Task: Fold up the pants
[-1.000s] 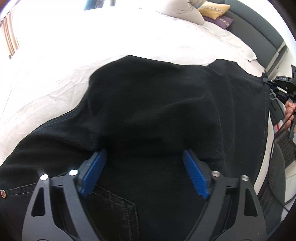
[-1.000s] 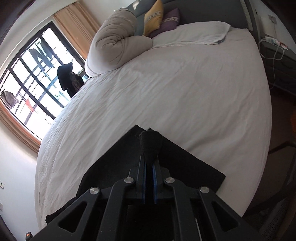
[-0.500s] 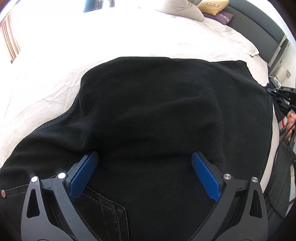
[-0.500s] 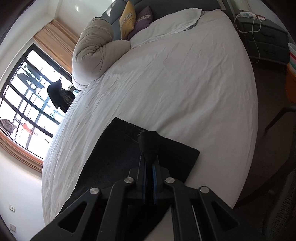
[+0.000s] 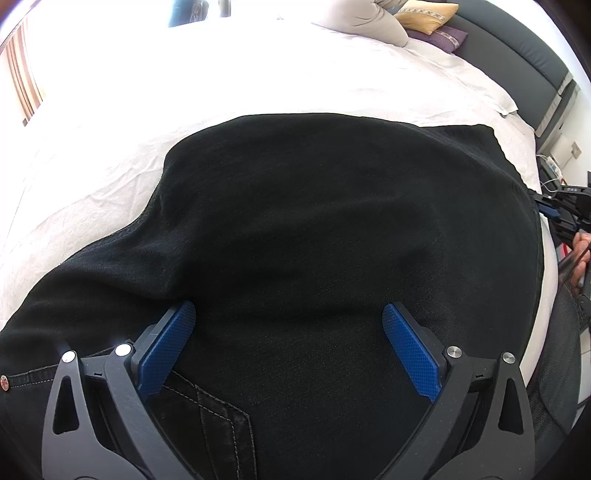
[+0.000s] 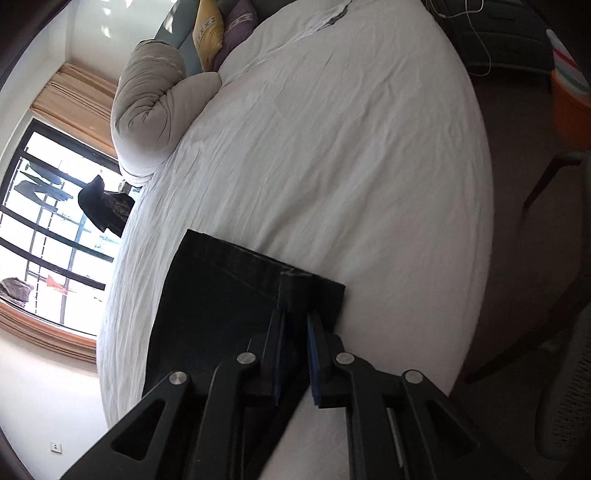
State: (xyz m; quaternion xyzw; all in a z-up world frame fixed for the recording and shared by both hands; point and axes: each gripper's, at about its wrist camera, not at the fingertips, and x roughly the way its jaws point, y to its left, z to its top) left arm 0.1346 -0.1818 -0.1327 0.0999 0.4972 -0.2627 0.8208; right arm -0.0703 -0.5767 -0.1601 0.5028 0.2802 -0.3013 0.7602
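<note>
Evidently the fold had been laid and both tools were letting go. The black pants [image 5: 332, 221] lay on the white bed [image 5: 258, 85], near its foot edge, one thickness doubled over another. The left gripper [image 5: 288, 332] stood over the waist end with its blue pads as wide apart as they go, clear of the cloth between them; a stitched pocket seam and a rivet showed beneath it. That wide stance suited a tool with nothing to hold, poised either to press the layer flat or to draw away.

At the other end, the right gripper [image 6: 295, 325] was at the hem. Its jaws were narrow and opening, and a ridge of hem cloth stood in the gap. Whether the pads were pressing on it was hard to judge from this angle, but a dark slit showed on one side, so the cloth looked released. Setting the hem down there kept the leg ends square with each other.

The hem edge [image 6: 258, 258] lay straight across the sheet, its corner near the mattress's side edge but not over it. Beyond the pants the bed was bare up to a rolled duvet [image 6: 155, 110] and cushions [image 6: 210, 33] at the head, leaving ample room to fold forward. Along the mattress side only a thin strip of sheet was left.
</note>
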